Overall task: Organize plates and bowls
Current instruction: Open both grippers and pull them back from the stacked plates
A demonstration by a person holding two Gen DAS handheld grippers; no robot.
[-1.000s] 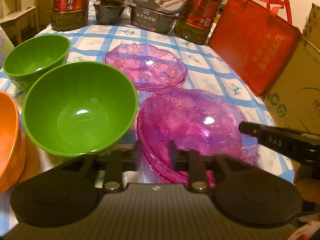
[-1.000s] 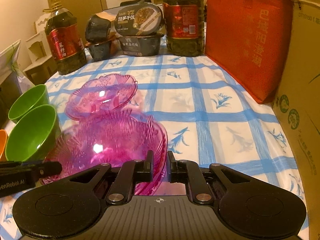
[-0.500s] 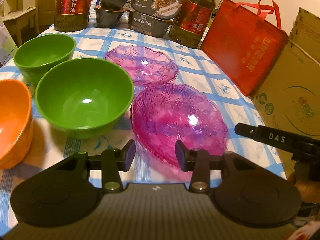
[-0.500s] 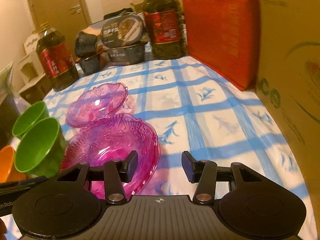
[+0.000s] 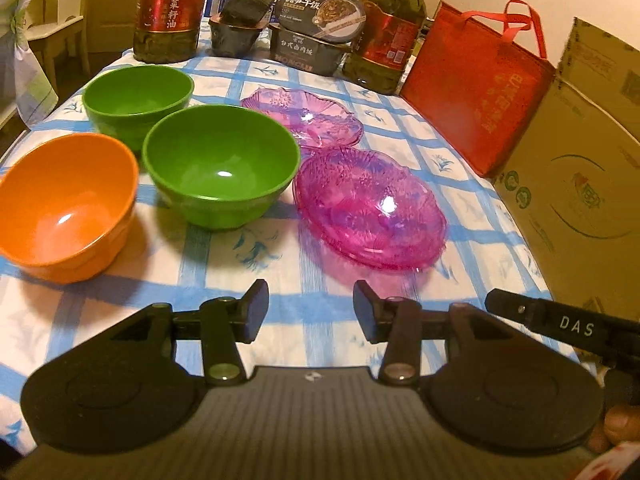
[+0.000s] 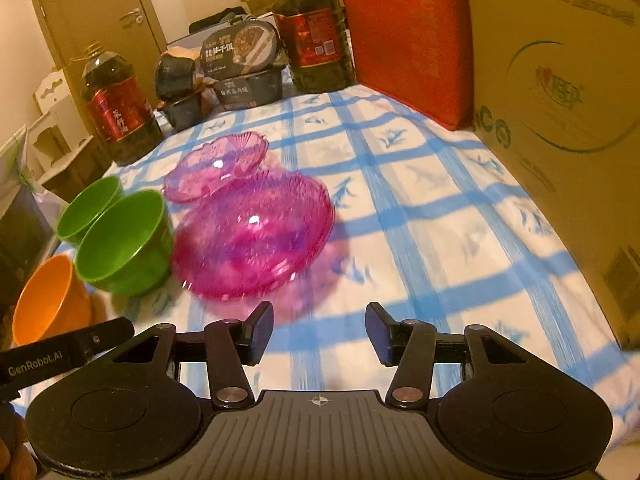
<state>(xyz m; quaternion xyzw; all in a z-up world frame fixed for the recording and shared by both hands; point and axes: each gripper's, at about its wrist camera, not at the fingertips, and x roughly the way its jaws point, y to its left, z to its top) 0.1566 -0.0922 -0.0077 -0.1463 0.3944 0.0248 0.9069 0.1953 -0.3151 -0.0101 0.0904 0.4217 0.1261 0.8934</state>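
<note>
Three bowls sit loose at the left of the desk [image 5: 280,300]: orange bowl [image 5: 64,208], far green bowl [image 5: 136,100], near green bowl [image 5: 220,164], none nested. Right of them, the pink plate stack [image 5: 370,208] looks done; one pink plate [image 5: 304,114] behind it is left. My left hand-held gripper [image 5: 308,310] has just been opening, nothing between. Right hand-held gripper [image 6: 319,332] released, empty.

Near bowl [image 5: 220,164] sits on the tablecloth [image 5: 248,248] between another bowl [image 5: 64,204] on its left and the plate stack [image 5: 370,208] on its right, third bowl [image 5: 138,98] and single plate [image 5: 304,118] behind, bottles [image 5: 170,8] and boxes [image 5: 316,36] at back.
</note>
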